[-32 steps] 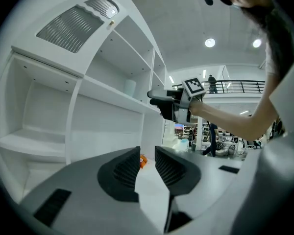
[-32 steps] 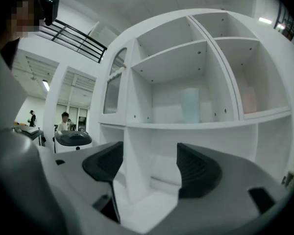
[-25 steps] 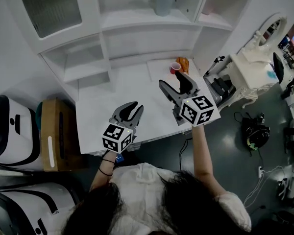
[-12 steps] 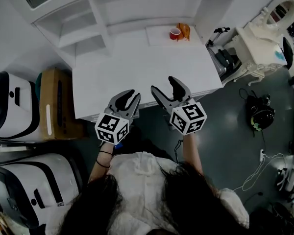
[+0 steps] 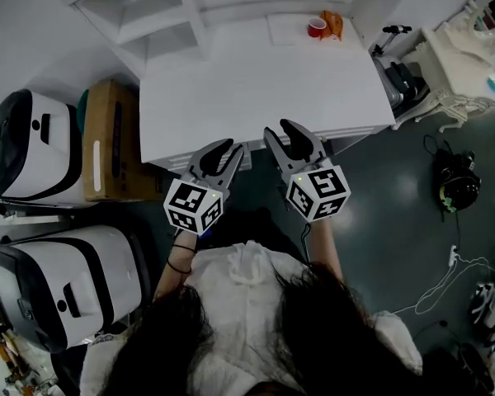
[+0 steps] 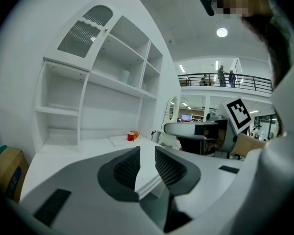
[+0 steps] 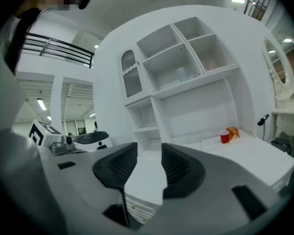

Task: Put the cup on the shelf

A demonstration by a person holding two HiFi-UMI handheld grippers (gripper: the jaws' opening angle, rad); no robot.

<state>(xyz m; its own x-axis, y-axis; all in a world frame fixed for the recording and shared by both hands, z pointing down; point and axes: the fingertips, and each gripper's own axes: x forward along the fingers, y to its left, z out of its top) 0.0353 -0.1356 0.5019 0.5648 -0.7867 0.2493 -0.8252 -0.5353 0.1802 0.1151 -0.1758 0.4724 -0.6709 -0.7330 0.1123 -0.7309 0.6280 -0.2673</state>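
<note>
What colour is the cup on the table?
The cup is red, clearest in the right gripper view.

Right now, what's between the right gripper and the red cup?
Only bare white desktop, per the head view. The right gripper, jaws closing on nothing, is at the near edge; the red cup stands far back.

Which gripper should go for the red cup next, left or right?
Right, probably. The red cup sits far right on the desk, on the right gripper's side; the left gripper would cross over. The right jaws are closing on nothing.
</note>
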